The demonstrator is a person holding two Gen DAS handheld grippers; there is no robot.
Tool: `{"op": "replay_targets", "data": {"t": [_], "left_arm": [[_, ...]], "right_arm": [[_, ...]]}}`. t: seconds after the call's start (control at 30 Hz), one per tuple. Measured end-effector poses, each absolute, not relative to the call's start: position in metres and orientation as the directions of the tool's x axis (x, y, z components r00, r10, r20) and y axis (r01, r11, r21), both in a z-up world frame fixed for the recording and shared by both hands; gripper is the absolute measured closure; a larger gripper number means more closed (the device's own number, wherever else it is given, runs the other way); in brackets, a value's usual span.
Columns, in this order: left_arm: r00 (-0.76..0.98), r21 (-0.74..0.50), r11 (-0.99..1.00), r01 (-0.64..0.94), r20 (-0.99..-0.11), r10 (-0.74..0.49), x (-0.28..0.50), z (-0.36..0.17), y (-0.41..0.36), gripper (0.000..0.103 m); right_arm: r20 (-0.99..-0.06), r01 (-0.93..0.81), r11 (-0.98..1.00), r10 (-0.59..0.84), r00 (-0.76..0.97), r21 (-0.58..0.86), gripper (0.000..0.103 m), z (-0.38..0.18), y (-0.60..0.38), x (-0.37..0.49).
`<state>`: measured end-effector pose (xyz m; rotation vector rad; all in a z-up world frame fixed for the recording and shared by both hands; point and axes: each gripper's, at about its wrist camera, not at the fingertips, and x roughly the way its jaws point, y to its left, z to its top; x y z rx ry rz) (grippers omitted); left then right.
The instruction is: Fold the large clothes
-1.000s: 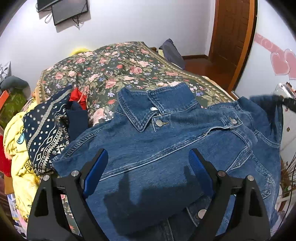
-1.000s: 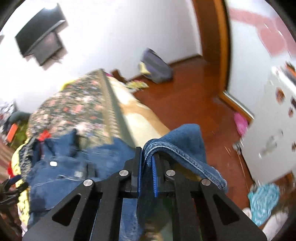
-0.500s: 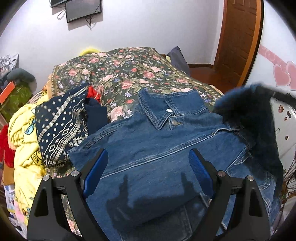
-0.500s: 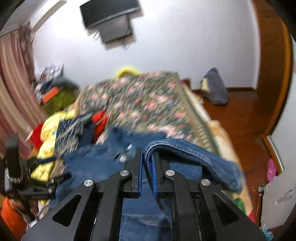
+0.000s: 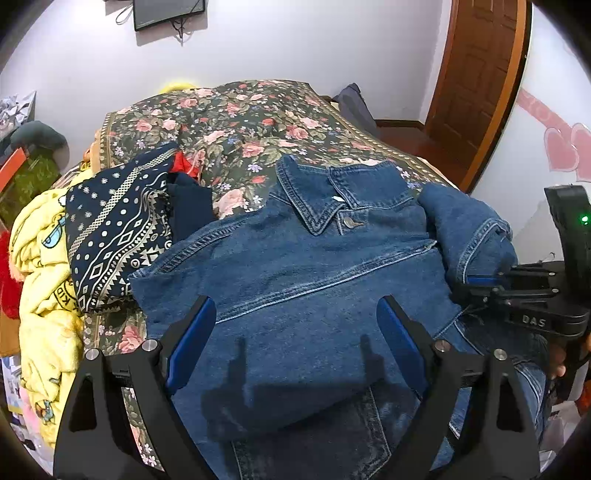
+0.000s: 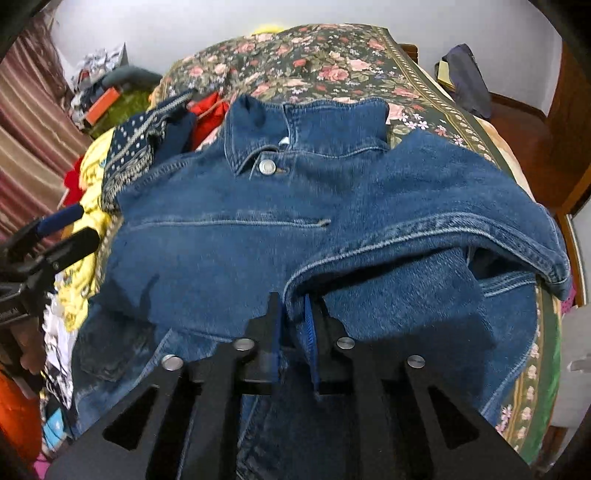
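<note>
A blue denim jacket (image 5: 295,280) lies front up on the floral bedspread (image 5: 236,125), collar toward the far wall. My left gripper (image 5: 295,332) is open and empty, hovering over the jacket's lower body. My right gripper (image 6: 293,317) is shut on the jacket's right sleeve (image 6: 443,236), which is folded inward over the jacket's chest (image 6: 229,229). The right gripper also shows at the right edge of the left wrist view (image 5: 480,282), holding the sleeve (image 5: 469,229). The left gripper shows at the left edge of the right wrist view (image 6: 70,225).
A pile of other clothes lies left of the jacket: a navy patterned garment (image 5: 118,221), a yellow blanket (image 5: 44,280), a red piece (image 5: 183,162). A wooden door (image 5: 476,81) and wood floor are to the right. A screen (image 5: 166,11) hangs on the far wall.
My right gripper has swung the sleeve from out beside the bed inward and down onto the jacket's chest. My left gripper stays open and has drawn back a little.
</note>
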<state>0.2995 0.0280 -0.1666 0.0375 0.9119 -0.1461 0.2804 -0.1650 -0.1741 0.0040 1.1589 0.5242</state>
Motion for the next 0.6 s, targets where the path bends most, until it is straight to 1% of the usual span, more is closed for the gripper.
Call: {"op": "replay_targets", "data": {"t": [0.03,0.07,0.1,0.13,0.17,0.23,0.33,0.37,0.47,0.6], "left_arm": [[0.602,-0.027,0.989,0.146,-0.791,-0.11,0.3,-0.166,0.026,0.014],[0.602,-0.025,0.988,0.149,-0.791,-0.111,0.299,-0.166,0.025,0.014],[0.603,-0.023,0.988,0.153,-0.79,-0.112,0.299,-0.166,0.022,0.014],[0.604,-0.021,0.987,0.157,-0.789,-0.113,0.299,-0.165,0.02,0.014],[0.606,-0.02,0.987,0.161,-0.787,-0.115,0.299,-0.165,0.018,0.014],[0.608,-0.019,0.985,0.17,-0.784,-0.12,0.299,-0.163,0.014,0.014],[0.614,-0.014,0.982,0.187,-0.779,-0.128,0.3,-0.159,0.006,0.014],[0.616,-0.011,0.982,0.191,-0.777,-0.128,0.3,-0.158,0.003,0.014],[0.621,-0.002,0.978,0.207,-0.772,-0.133,0.301,-0.154,-0.007,0.014],[0.622,0.004,0.974,0.227,-0.77,-0.142,0.303,-0.153,-0.019,0.014]], "right_arm": [[-0.872,-0.397,0.878,0.396,0.288,0.267,0.073,-0.171,-0.165,0.279],[-0.875,-0.404,0.877,0.391,0.287,0.259,0.068,-0.166,-0.166,0.277],[-0.876,-0.41,0.878,0.383,0.292,0.248,0.061,-0.161,-0.168,0.274],[-0.875,-0.418,0.878,0.377,0.304,0.233,0.058,-0.156,-0.169,0.272],[-0.872,-0.426,0.879,0.37,0.32,0.216,0.057,-0.15,-0.17,0.269],[-0.864,-0.431,0.883,0.357,0.355,0.188,0.05,-0.141,-0.174,0.266],[-0.841,-0.41,0.895,0.353,0.41,0.176,0.043,-0.126,-0.189,0.265],[-0.833,-0.397,0.901,0.352,0.428,0.176,0.042,-0.122,-0.194,0.266],[-0.804,-0.333,0.922,0.346,0.483,0.197,0.04,-0.109,-0.219,0.27],[-0.781,-0.201,0.945,0.325,0.534,0.256,0.03,-0.107,-0.26,0.281]]}}
